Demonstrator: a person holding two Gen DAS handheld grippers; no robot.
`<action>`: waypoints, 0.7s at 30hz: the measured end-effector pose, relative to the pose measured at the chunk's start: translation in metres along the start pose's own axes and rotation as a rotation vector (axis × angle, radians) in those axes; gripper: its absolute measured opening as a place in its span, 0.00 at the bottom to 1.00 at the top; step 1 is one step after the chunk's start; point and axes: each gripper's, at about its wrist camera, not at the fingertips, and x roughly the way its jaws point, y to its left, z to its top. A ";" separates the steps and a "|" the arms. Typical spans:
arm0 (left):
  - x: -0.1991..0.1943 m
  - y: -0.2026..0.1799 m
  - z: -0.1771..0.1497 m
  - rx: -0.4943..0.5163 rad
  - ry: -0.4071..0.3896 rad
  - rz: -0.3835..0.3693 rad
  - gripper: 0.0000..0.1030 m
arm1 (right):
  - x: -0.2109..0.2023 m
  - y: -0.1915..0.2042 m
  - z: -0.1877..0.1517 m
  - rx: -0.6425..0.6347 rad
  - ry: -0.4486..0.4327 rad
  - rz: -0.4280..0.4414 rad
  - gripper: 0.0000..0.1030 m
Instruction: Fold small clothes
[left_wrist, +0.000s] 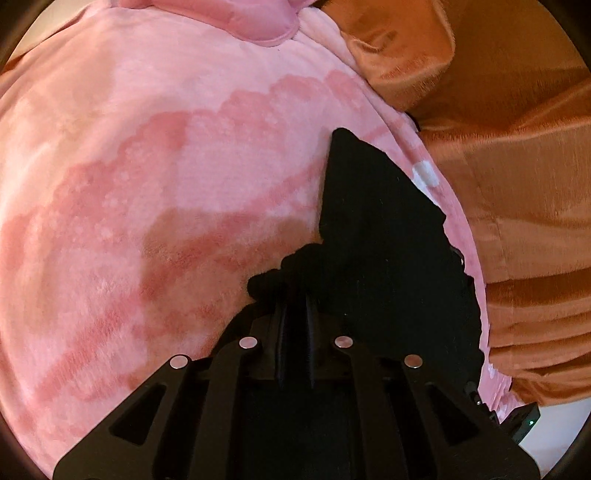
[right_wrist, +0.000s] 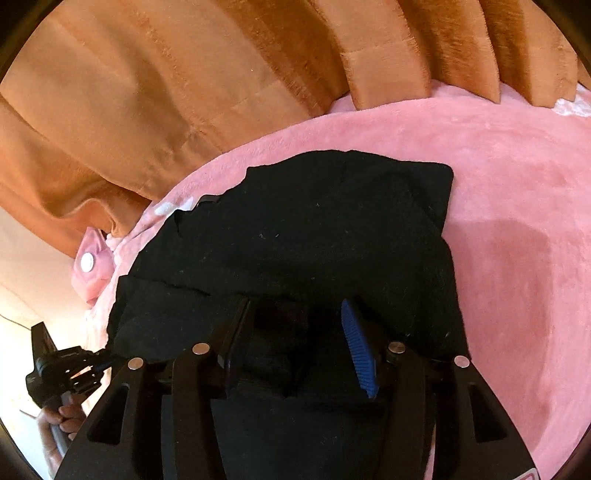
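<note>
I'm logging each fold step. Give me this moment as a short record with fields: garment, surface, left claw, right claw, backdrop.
garment: black cloth, partly folded, lying flat
surface: pink blanket
left claw: shut on a bunched edge of the black cloth
right claw: open, fingers apart over the black cloth, not pinching it
backdrop: orange curtain behind the pink blanket

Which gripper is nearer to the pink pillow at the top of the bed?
Left. The left gripper points toward the pink pillow, pinching the black cloth; the right gripper faces orange curtains.
</note>
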 end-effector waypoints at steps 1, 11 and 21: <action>0.000 0.001 0.000 0.002 0.002 -0.004 0.09 | -0.001 0.002 -0.002 -0.003 -0.008 -0.004 0.48; 0.004 0.002 0.002 0.036 0.024 -0.025 0.09 | -0.003 0.010 -0.024 -0.087 -0.074 -0.013 0.48; 0.007 0.005 0.005 0.002 0.044 -0.034 0.10 | -0.012 0.008 -0.020 0.000 -0.052 -0.011 0.49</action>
